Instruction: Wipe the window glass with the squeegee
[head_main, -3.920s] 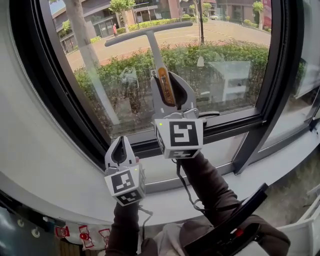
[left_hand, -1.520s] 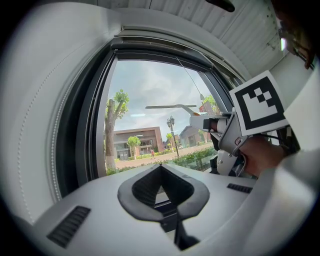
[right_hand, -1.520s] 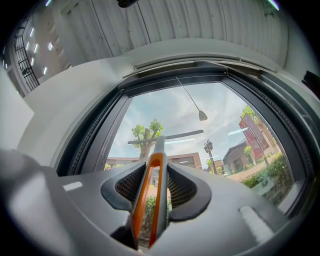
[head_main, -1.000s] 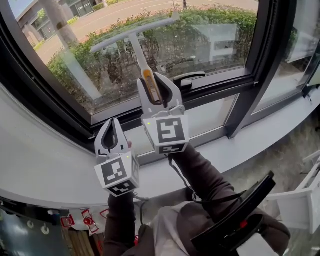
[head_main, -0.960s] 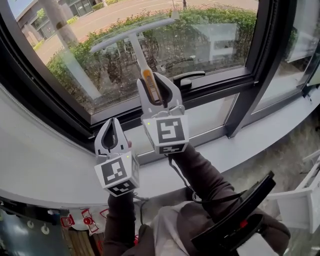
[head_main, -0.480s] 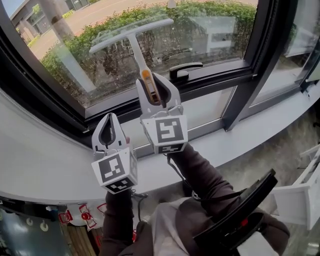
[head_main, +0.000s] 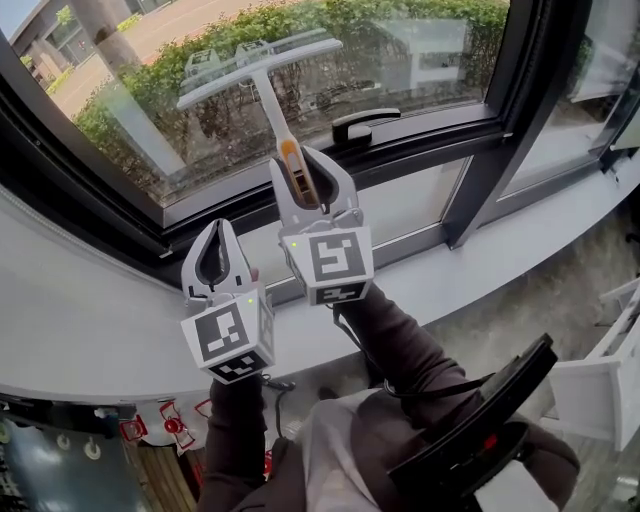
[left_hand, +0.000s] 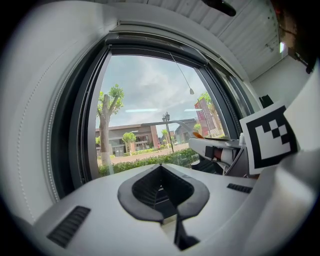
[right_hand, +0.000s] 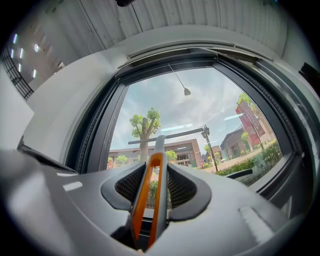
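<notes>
The squeegee (head_main: 262, 66) has a grey T-shaped blade lying against the window glass (head_main: 420, 50) and a grey handle with an orange strip. My right gripper (head_main: 302, 178) is shut on that handle, blade pointing up and away. In the right gripper view the handle (right_hand: 149, 190) runs between the jaws of the right gripper (right_hand: 151, 176) up to the blade (right_hand: 167, 135). My left gripper (head_main: 215, 258) hangs lower left, in front of the white wall under the window, shut and holding nothing. Its own view shows the left gripper (left_hand: 161, 169) with jaws together and the right gripper (left_hand: 262, 140) beside it.
A black window frame (head_main: 420, 140) runs below the pane, with a black window handle (head_main: 365, 122) just right of the squeegee. A dark vertical mullion (head_main: 505, 110) stands at the right. The white sill (head_main: 100, 330) curves beneath. A black object (head_main: 480, 440) sits by my lap.
The squeegee blade has come down the glass toward the lower frame, with the right gripper still shut on the handle. The window handle has come into view. The left gripper stays shut beside it.
</notes>
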